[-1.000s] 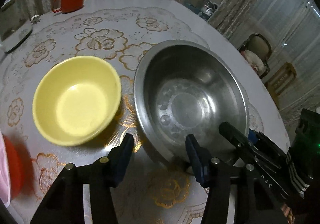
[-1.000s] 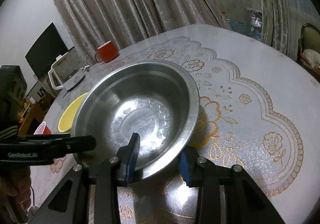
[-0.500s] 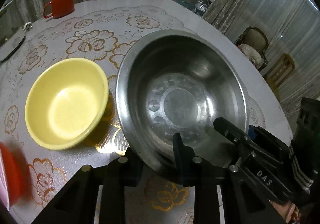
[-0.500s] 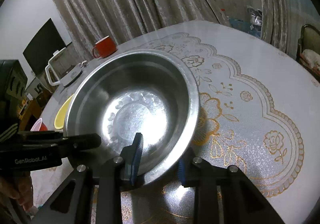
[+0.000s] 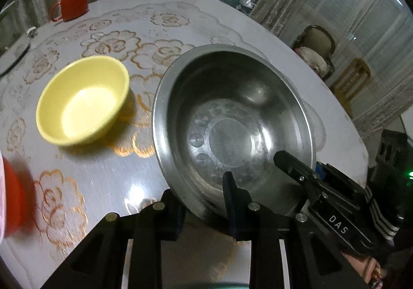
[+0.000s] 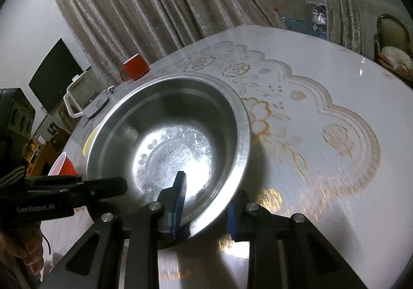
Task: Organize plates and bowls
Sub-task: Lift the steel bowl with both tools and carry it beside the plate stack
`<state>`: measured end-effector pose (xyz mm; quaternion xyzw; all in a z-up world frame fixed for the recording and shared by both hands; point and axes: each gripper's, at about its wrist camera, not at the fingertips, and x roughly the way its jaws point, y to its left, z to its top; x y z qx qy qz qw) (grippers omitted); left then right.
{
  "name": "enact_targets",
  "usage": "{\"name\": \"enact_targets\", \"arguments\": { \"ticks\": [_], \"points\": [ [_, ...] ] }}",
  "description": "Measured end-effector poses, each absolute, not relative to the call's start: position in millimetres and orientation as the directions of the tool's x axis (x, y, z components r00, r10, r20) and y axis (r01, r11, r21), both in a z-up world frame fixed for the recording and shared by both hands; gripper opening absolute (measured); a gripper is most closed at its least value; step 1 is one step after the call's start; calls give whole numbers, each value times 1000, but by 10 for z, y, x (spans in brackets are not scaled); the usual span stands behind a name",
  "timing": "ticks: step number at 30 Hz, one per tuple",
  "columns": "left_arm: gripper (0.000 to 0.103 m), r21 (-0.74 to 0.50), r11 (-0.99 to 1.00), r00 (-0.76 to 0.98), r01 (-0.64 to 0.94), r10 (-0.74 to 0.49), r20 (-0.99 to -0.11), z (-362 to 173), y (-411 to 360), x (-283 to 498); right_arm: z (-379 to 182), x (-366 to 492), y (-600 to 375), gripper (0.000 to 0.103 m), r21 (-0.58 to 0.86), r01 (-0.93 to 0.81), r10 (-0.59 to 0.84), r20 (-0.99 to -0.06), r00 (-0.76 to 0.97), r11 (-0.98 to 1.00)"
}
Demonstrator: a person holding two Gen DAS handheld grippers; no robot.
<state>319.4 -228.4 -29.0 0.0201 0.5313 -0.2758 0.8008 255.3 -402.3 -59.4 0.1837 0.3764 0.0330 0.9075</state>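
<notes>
Both tongs, left (image 5: pixel 204 201) and right (image 6: pixel 204 209), clamped on steel bowl (image 5: pixel 232 118) near rim; yellow bowl (image 5: pixel 82 100) lies frame-left, beside left tongs.

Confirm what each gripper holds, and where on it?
Both hold the steel bowl by its near rim: left gripper and right gripper, each with one finger inside, one outside.

"DAS" on right tongs (image 5: pixel 296 163); "GenRobot.AI" on left tongs (image 6: pixel 113 187).
</notes>
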Motion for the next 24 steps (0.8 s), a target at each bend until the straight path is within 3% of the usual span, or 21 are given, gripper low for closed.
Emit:
{"name": "enact_targets", "arguments": {
  "ticks": [24],
  "points": [
    [27, -237, 847, 435, 476, -461, -773, 173, -1752, 2290, -101, 1754, -3625, 26, 369, 2, 243, -617, 749, 929]
  ]
}}
